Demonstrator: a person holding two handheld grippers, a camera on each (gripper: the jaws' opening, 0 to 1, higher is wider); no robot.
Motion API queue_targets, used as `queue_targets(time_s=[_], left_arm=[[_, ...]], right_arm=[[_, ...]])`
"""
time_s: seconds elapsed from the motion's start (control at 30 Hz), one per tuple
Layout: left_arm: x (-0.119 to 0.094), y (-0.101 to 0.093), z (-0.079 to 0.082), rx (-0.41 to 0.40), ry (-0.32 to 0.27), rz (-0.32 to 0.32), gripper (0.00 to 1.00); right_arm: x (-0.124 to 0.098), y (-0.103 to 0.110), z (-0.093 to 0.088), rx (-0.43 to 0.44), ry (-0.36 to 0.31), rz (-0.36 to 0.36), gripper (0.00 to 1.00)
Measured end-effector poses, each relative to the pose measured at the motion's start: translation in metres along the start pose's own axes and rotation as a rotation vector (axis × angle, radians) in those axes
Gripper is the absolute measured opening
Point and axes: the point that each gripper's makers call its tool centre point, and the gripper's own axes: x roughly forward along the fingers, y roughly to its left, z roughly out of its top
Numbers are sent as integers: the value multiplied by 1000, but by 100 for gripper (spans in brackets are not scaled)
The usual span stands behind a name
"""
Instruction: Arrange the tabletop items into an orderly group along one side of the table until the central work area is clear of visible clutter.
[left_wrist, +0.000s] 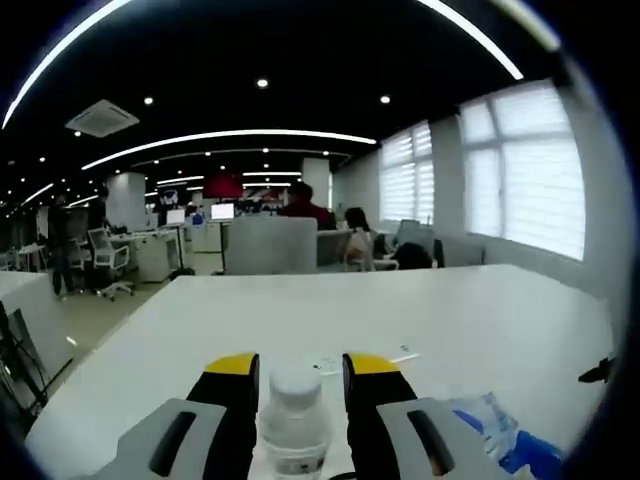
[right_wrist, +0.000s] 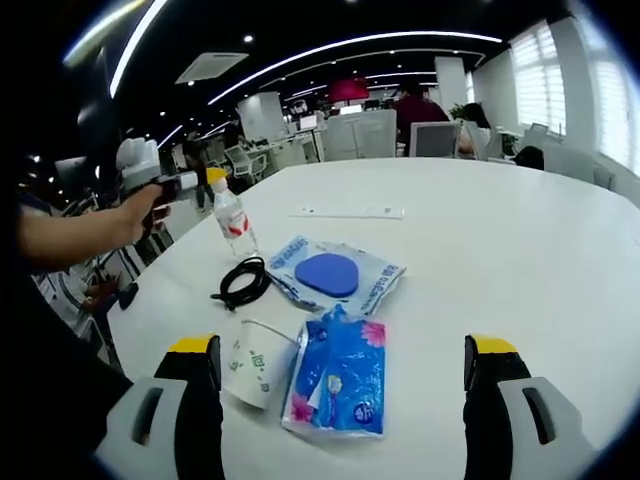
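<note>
Left gripper view cuts off bottle (left_wrist: 296, 425) base.

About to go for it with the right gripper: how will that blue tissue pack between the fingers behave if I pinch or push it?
The blue tissue pack looks like a soft plastic wrapper, so it will probably squash and flex rather than hold shape. Its glossy film may slip on the white table when pushed. It touches the tipped paper cup, which would likely get nudged along.
</note>
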Motion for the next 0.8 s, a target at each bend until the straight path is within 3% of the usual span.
queue_targets(time_s=[0.23,0.33,0.43,0.8], left_arm=[[3,2,-11,-20,9,66,31],[3,3,-15,-32,0,96,24],[5,2,-18,-62,-19,115,28],[15,8,-32,-45,18,125,22]], right_arm=[[3,-2,-1,4,3,15,98],[5,0,-2,-4,11,26,98],[6,1,-4,-9,19,33,97],[8,-4,-10,-4,35,36,97]])
